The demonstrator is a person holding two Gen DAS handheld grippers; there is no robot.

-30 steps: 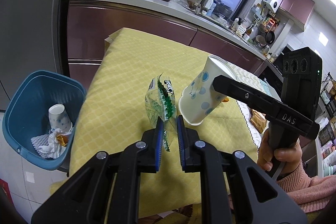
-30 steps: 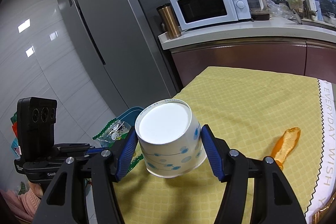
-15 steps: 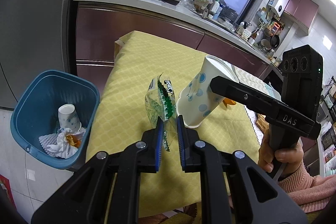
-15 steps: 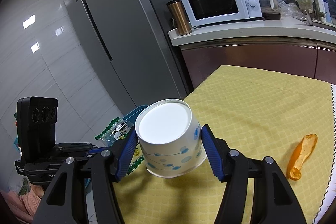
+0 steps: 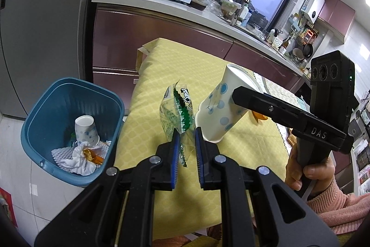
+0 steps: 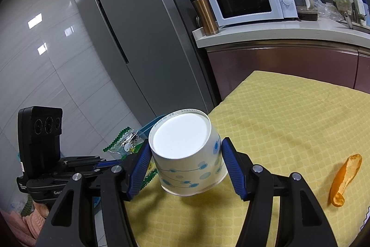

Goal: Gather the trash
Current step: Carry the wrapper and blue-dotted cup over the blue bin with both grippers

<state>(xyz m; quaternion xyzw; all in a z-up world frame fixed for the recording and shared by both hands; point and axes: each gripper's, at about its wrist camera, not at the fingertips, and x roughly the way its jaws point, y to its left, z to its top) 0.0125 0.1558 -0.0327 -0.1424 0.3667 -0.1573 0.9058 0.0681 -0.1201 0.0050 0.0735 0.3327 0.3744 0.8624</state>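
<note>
bin: bigger in my left view than a second ago
my left tongs: still pinching wrapper, near bin
my right tongs: still clamping cup

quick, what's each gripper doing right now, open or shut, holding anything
Left gripper: shut on the clear snack wrapper, lifted off the table.
Right gripper: shut on the dotted paper cup, held bottom-up above the yellow tablecloth.
</note>
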